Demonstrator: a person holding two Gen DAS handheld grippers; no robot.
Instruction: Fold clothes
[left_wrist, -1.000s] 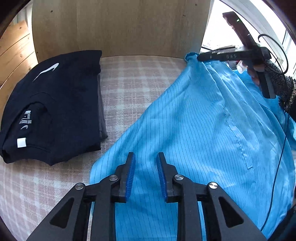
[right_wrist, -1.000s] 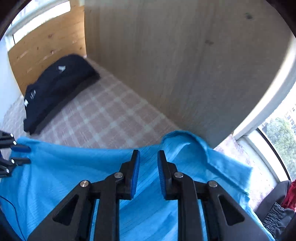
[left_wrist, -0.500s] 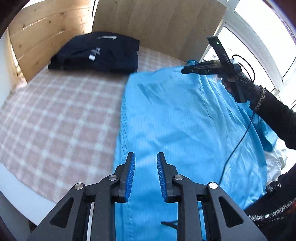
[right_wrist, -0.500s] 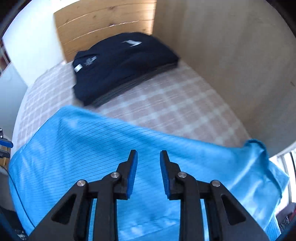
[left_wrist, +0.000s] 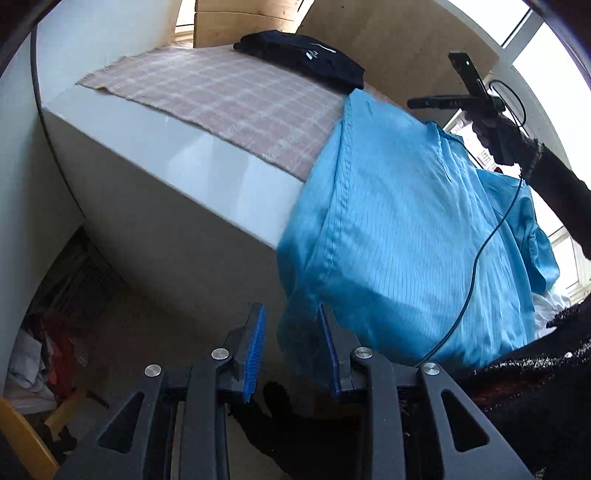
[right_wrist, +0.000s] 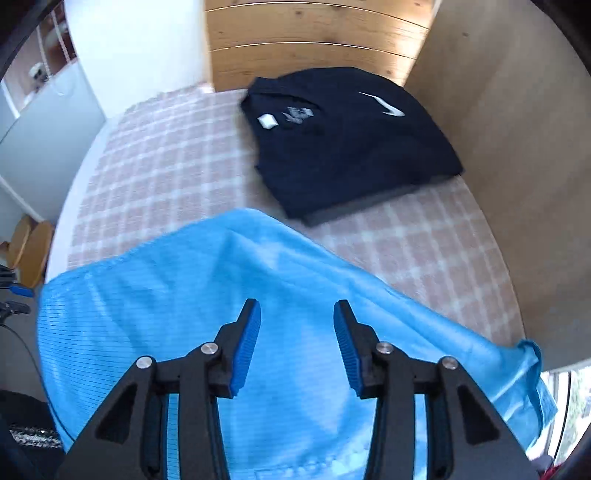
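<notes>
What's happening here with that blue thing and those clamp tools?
A person is folding laundry with a two-finger gripper in each hand. A light blue garment lies spread over a checked cloth on the table, its lower end hanging over the front edge. The left gripper is open, down at that hanging corner. The right gripper is open above the cloth, holding nothing. A dark folded top sits finished at the far side.

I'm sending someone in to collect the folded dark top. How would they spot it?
Look at the pink plaid cloth covering the table top, then its far corner against the wooden panels. The navy top lies folded there on a grey garment, marked by a white swoosh, unlike the spread blue garment.
</notes>
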